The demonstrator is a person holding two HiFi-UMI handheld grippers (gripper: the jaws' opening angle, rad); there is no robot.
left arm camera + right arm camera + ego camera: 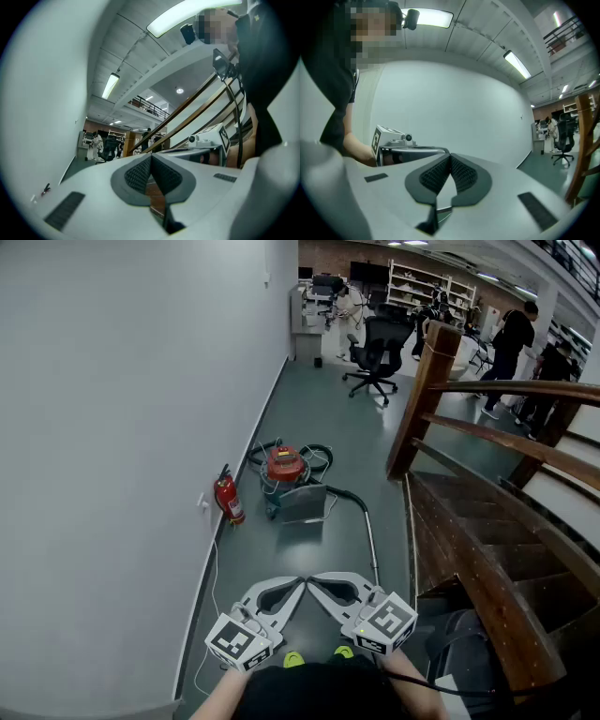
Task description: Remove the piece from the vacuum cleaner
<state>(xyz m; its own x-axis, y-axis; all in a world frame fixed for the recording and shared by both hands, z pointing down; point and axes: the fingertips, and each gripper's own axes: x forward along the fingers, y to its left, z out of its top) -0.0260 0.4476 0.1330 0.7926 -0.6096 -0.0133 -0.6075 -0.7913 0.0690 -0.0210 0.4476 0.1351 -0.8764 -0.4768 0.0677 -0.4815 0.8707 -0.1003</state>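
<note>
A red vacuum cleaner (284, 465) stands on the grey floor by the left wall, several steps ahead of me. A black hose loops round it, and a thin metal wand (371, 538) runs back toward me. A grey box-shaped part (302, 504) sits at its front. Low in the head view, my left gripper (297, 582) and right gripper (315, 581) are held close to my body, tips pointing at each other and almost touching. Both are shut and hold nothing, as the left gripper (151, 157) and right gripper (450, 157) show in their own views. Each gripper view catches the other gripper's marker cube.
A red fire extinguisher (228, 496) stands against the white wall (122, 427) left of the vacuum. A wooden staircase (487, 549) with a railing fills the right side. Farther off are a black office chair (377, 351), desks, shelves and several people.
</note>
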